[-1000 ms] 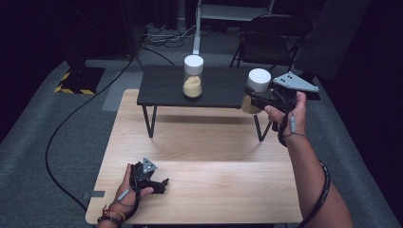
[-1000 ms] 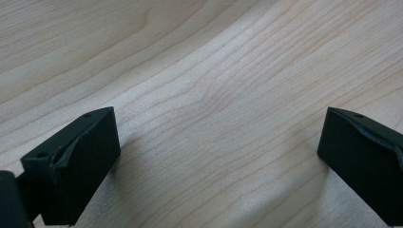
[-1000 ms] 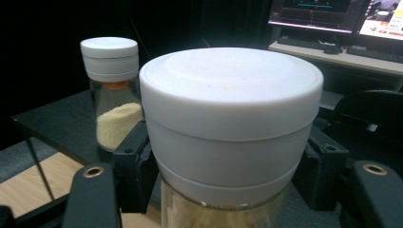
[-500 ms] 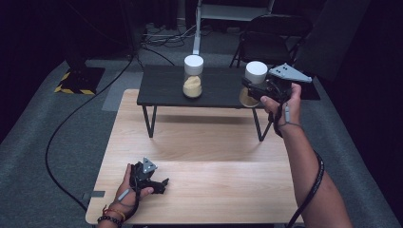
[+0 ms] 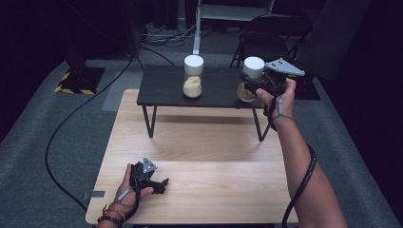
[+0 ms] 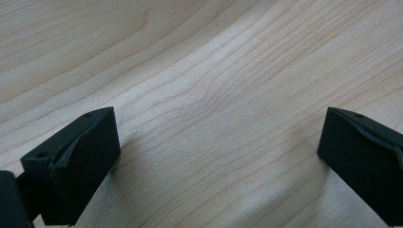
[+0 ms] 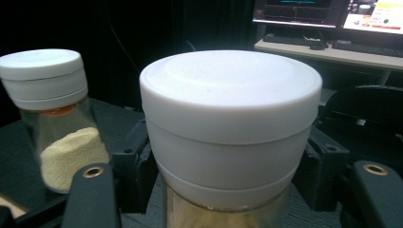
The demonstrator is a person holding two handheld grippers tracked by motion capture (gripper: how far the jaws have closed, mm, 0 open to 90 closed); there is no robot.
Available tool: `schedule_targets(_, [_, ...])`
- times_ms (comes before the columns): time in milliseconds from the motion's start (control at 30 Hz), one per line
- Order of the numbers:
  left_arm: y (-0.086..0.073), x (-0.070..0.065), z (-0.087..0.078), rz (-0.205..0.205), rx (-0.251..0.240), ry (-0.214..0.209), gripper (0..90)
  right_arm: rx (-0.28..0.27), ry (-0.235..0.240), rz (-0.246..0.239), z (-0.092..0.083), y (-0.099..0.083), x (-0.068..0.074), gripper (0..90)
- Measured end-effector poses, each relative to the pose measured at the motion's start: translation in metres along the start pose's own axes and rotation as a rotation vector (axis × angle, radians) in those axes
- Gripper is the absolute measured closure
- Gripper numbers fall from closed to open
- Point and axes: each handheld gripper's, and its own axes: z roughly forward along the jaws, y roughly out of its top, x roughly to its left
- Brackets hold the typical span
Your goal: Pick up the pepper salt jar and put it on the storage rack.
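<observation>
Jar (image 5: 250, 80) of powder feels rigid but slick glass, so I've got my right hand-held gripper (image 5: 256, 88) clamped just under its white lid (image 7: 230, 95), left hand-held gripper (image 5: 154, 180) idle, jaws apart.

no readable text on either white-lidded jar (image 7: 230, 137), monitors (image 7: 328, 12) behind carry writing (too small and blurred to read)

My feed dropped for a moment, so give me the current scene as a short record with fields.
held item: white-lidded jar, clamped by the right hand-held gripper
jar contents: yellowish powder
jar place: right end of the black side table
second jar: stands free on the same table, lid on
left hand-held gripper: open, resting on the wooden table, nothing between its jaws
</observation>
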Motion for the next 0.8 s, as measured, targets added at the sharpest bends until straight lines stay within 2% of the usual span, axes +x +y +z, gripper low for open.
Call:
schedule_targets(433, [0.0, 0.0, 0.0, 0.0, 0.0, 0.0, 0.5, -0.002, -0.01, 0.025, 0.02, -0.007, 0.004, 33.6])
schedule_targets(800, [0.0, 0.0, 0.0, -0.001, 0.0, 0.0, 0.5, -0.041, -0.039, 0.044, 0.03, -0.021, 0.008, 33.5])
